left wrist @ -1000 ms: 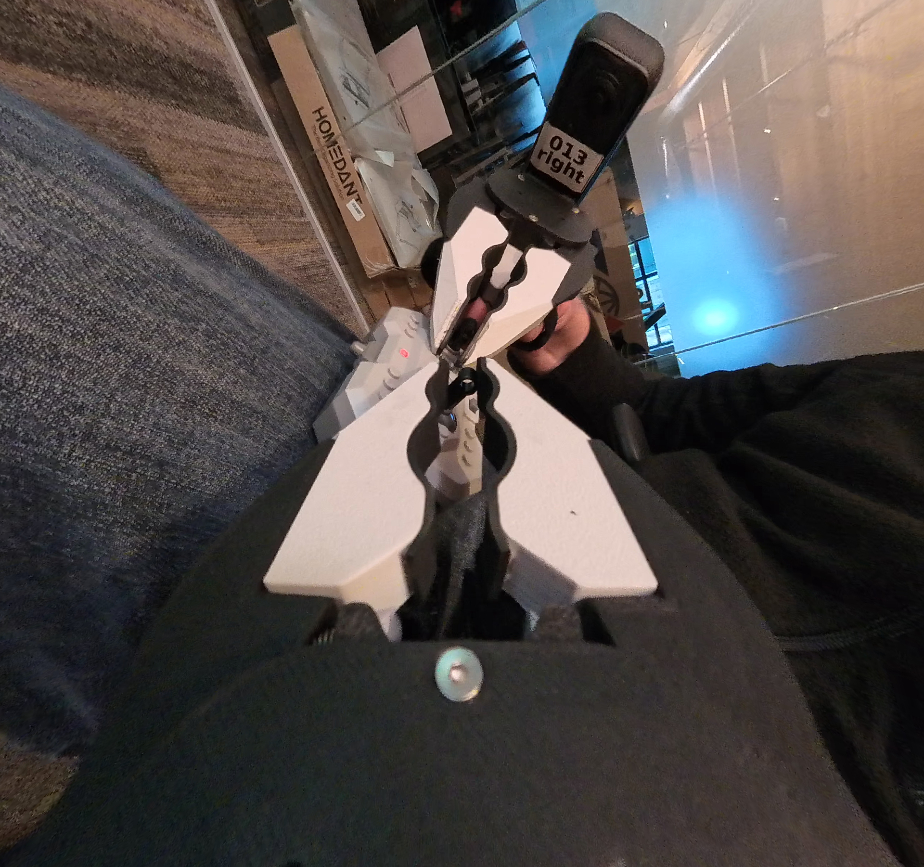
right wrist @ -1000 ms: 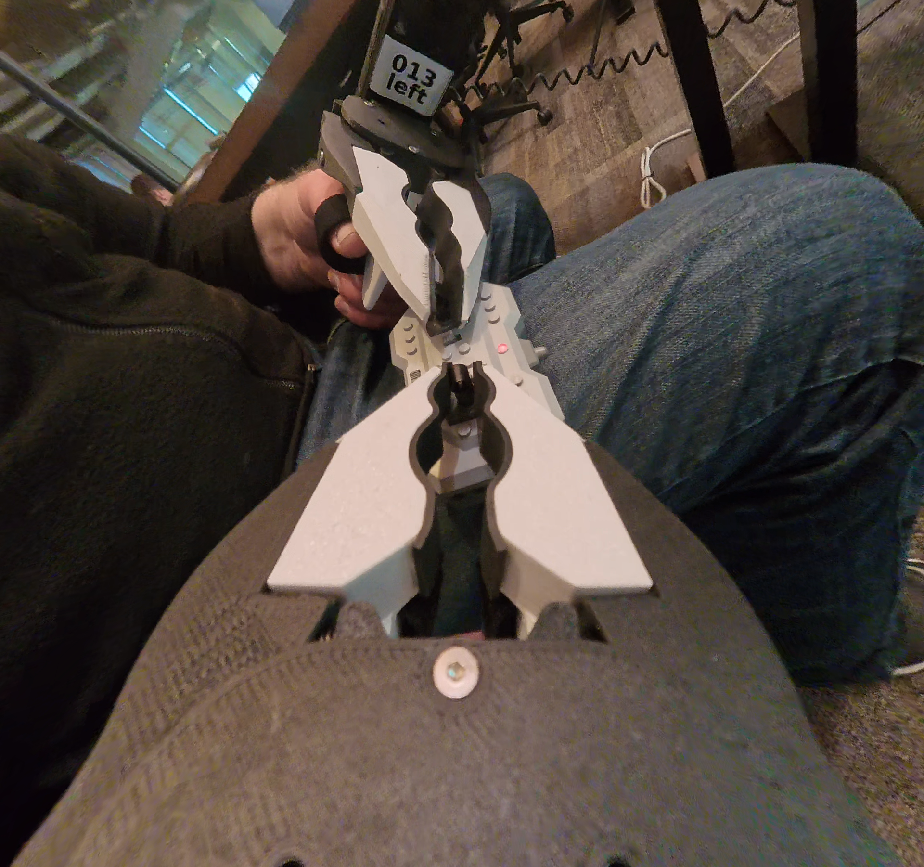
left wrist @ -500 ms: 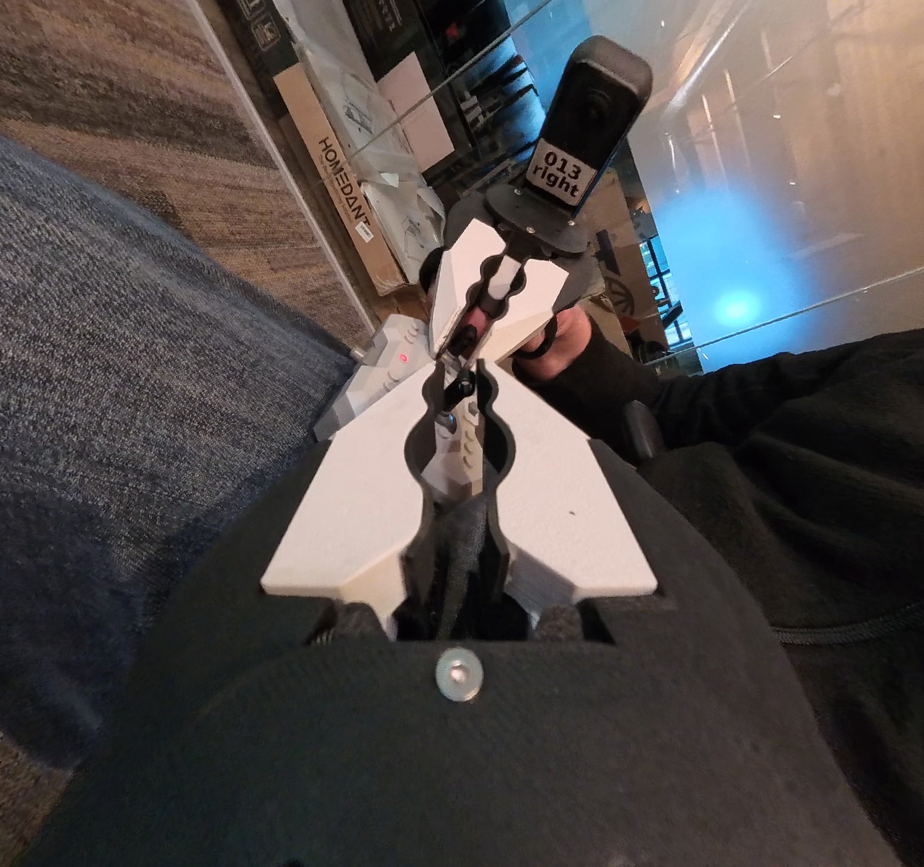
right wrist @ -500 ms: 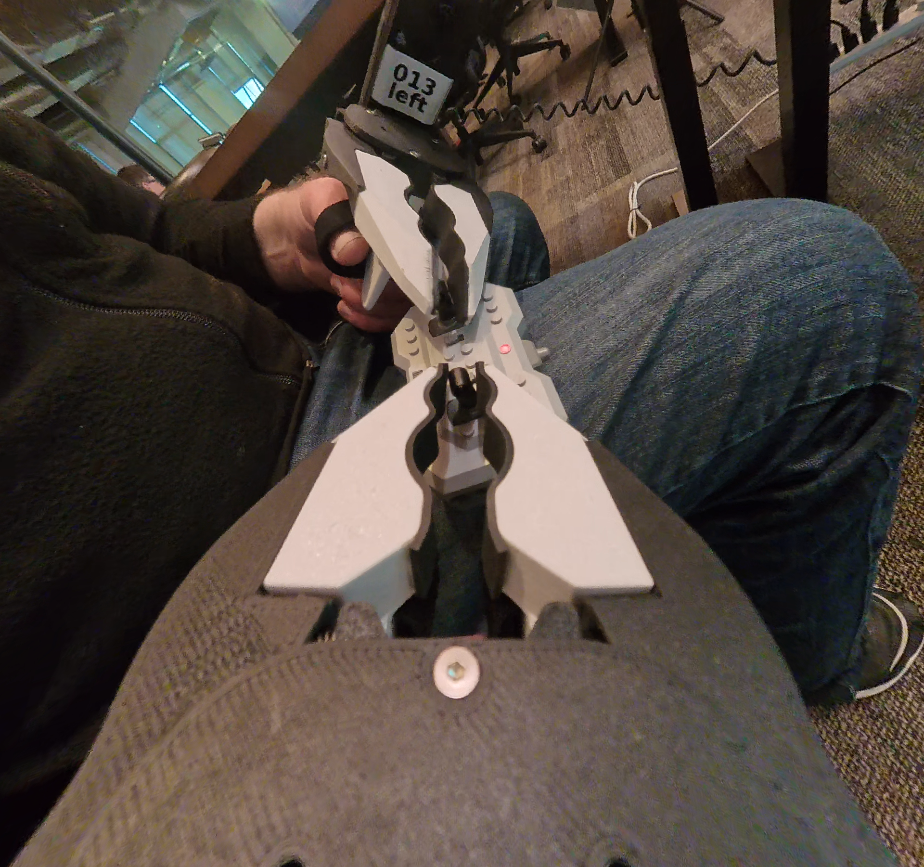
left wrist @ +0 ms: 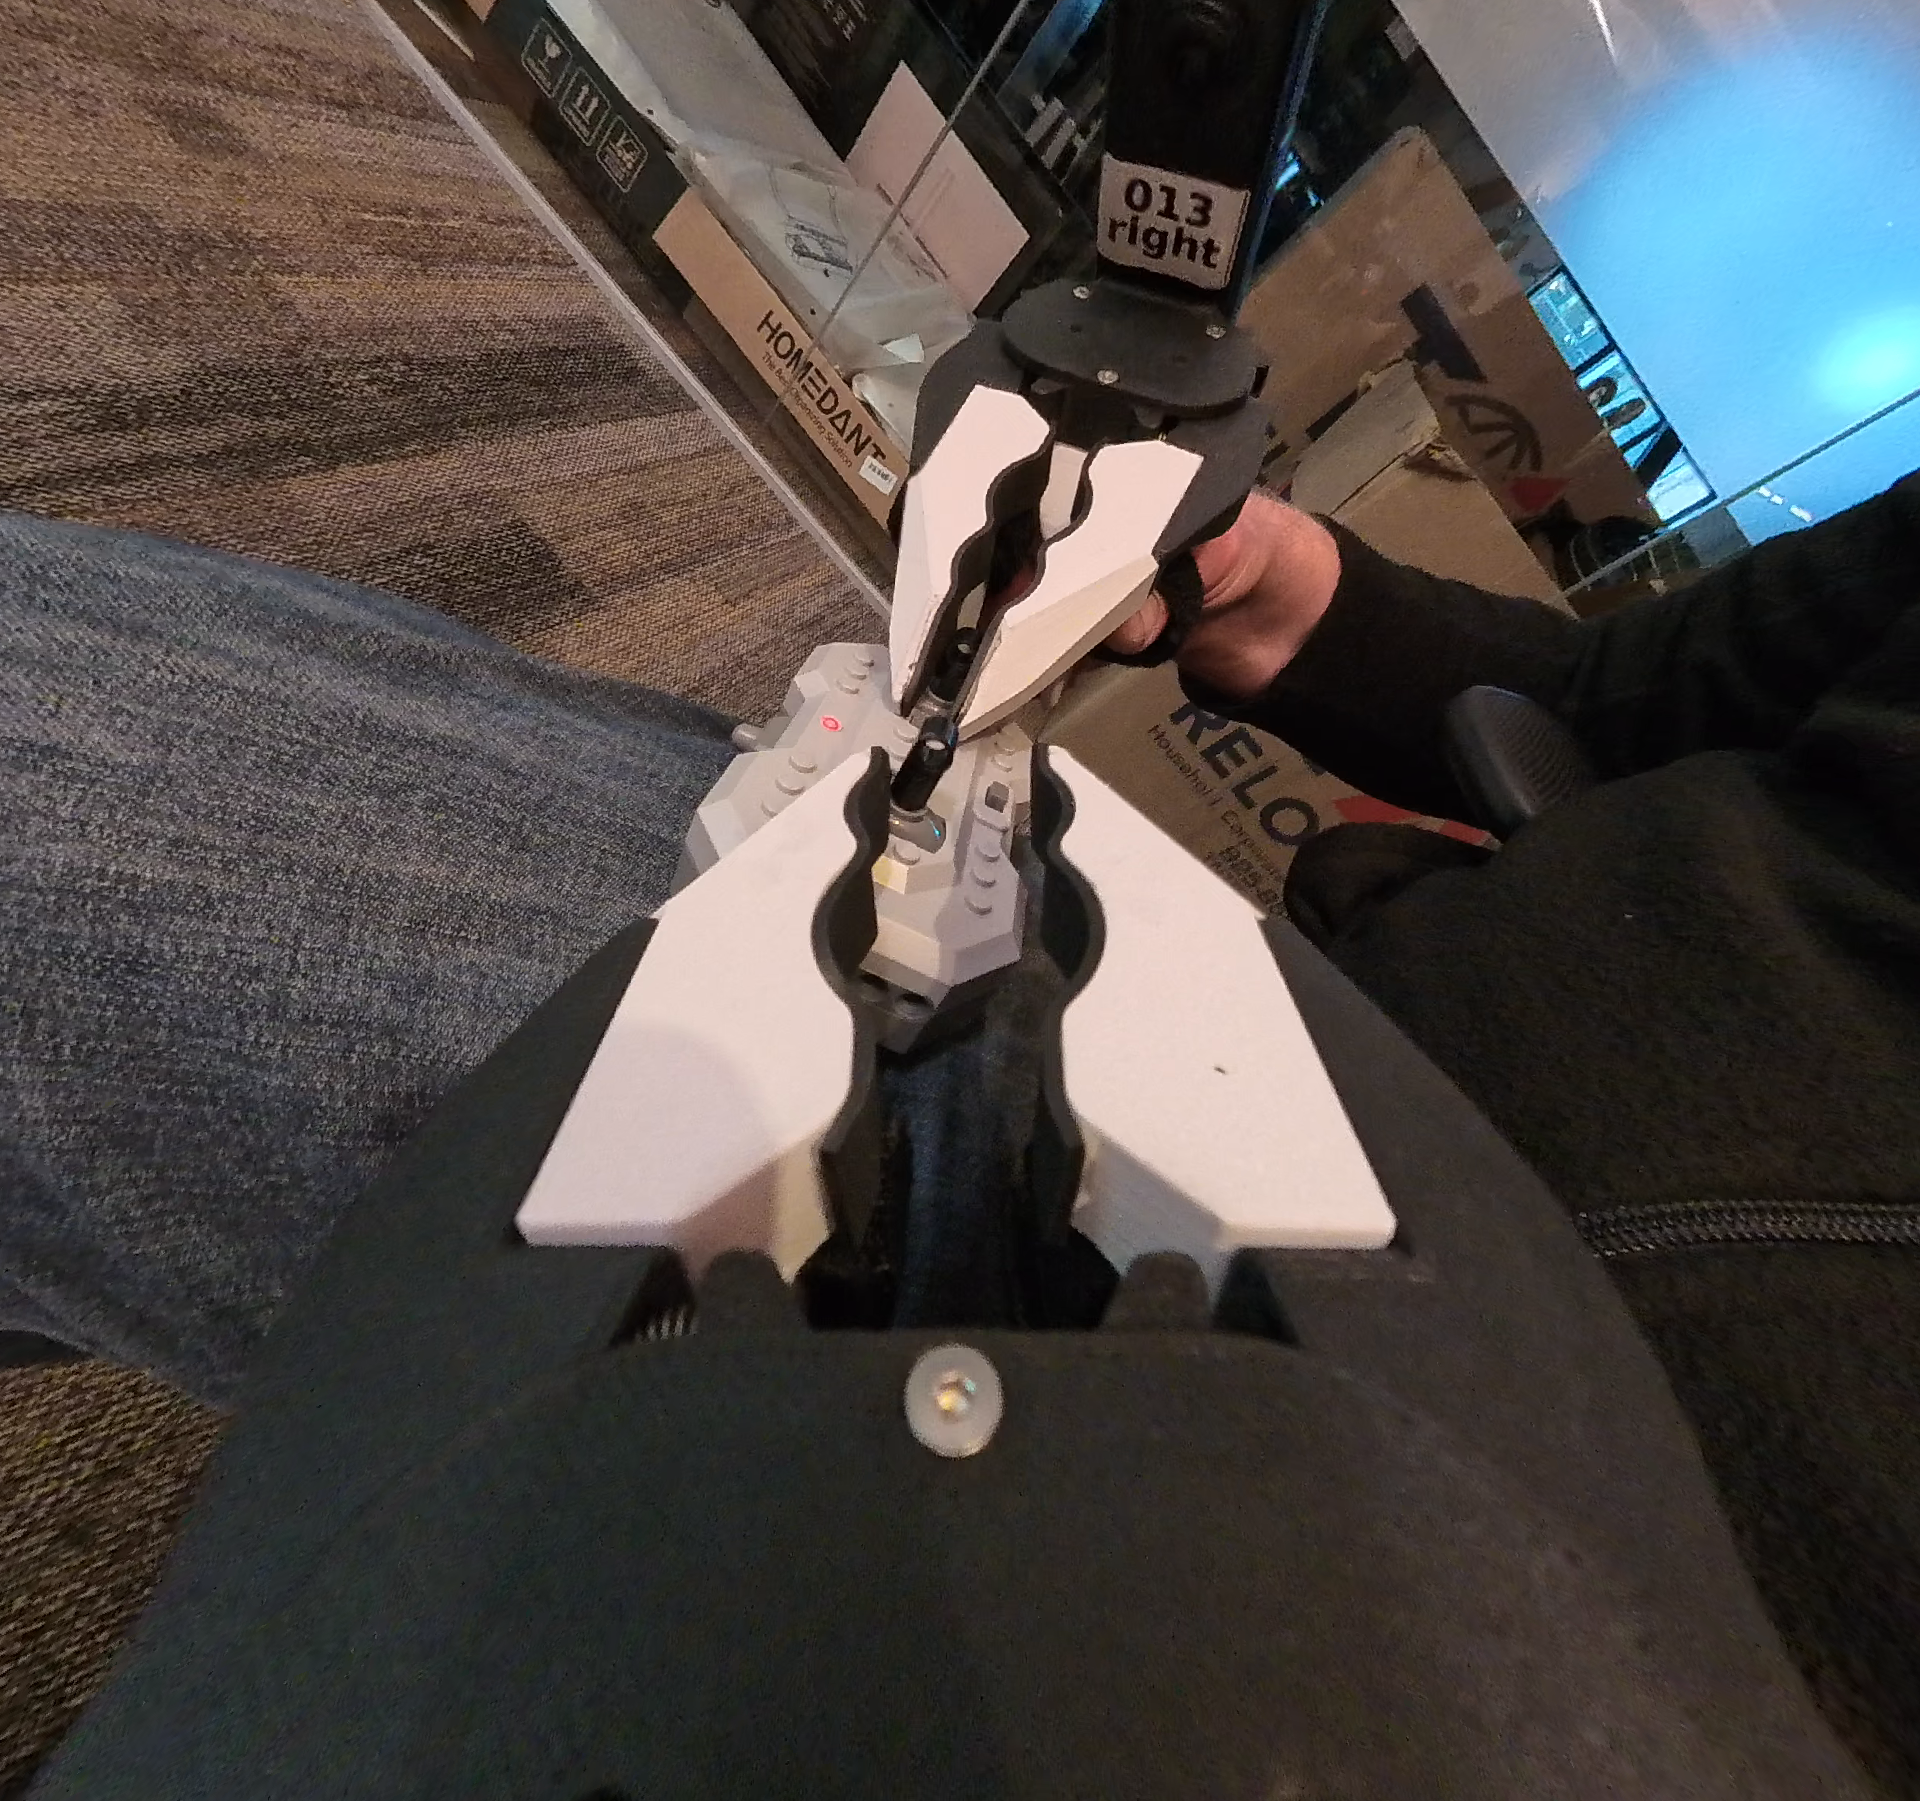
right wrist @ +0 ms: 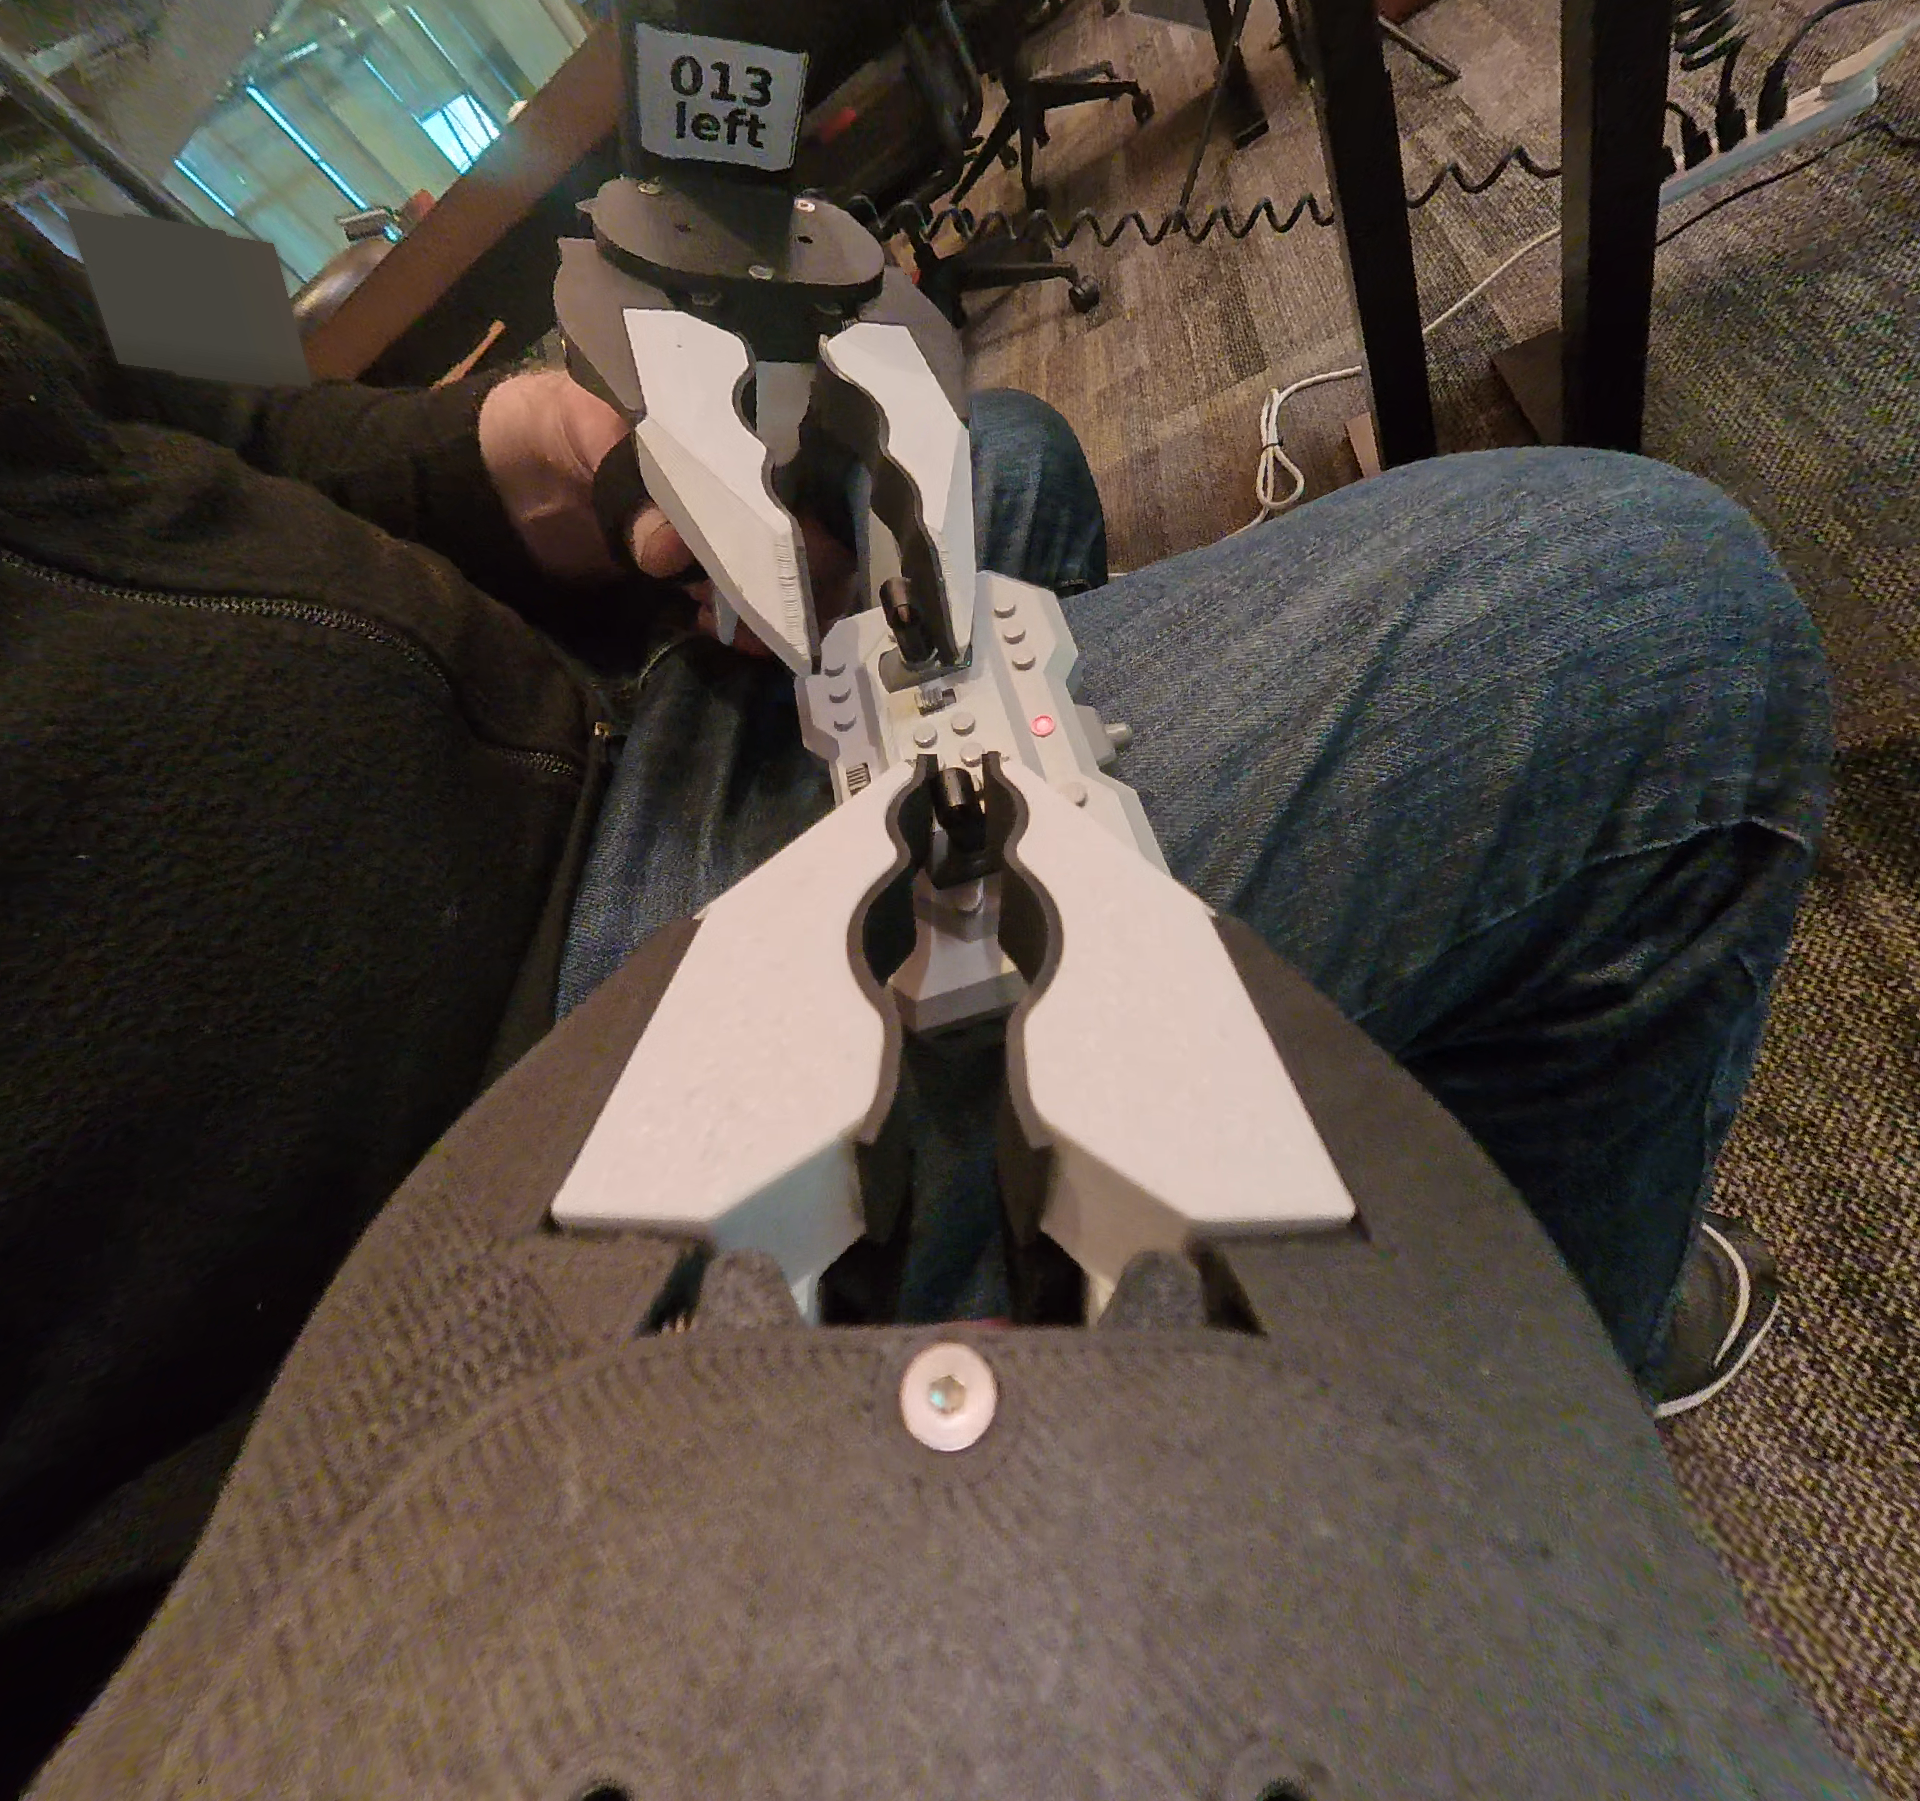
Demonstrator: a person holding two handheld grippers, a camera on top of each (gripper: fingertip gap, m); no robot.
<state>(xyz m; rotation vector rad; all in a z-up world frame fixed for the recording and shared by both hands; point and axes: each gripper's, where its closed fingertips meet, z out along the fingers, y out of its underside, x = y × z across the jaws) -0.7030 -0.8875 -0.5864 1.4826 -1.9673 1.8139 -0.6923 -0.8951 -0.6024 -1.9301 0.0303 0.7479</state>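
Note:
A grey brick-built controller (left wrist: 977, 884) with a red light (left wrist: 829, 723) lies on a person's lap; it also shows in the right wrist view (right wrist: 1039, 671). It has two black joysticks. My left gripper (left wrist: 956, 759) is open around one joystick (left wrist: 920, 780), which rests against one finger only. In the right wrist view the left gripper (right wrist: 883, 655) stands open over that stick (right wrist: 899, 608). My right gripper (right wrist: 958, 764) is shut on the other joystick (right wrist: 951, 795). It faces me in the left wrist view (left wrist: 940, 702), with the stick (left wrist: 956, 655) between its fingers.
The controller rests on legs in blue jeans (right wrist: 1455, 712), next to a black jacket (right wrist: 260, 816). Cardboard boxes (left wrist: 790, 317) lean on a glass wall. Black desk legs (right wrist: 1361, 141), a coiled cable (right wrist: 1195, 213) and an office chair (right wrist: 1018, 89) stand on the carpet. The tips of both grippers are at nearly the same place.
My left gripper has opened and let go of its joystick. My right gripper stays shut on the other one. Both views have shifted a little over the lap.

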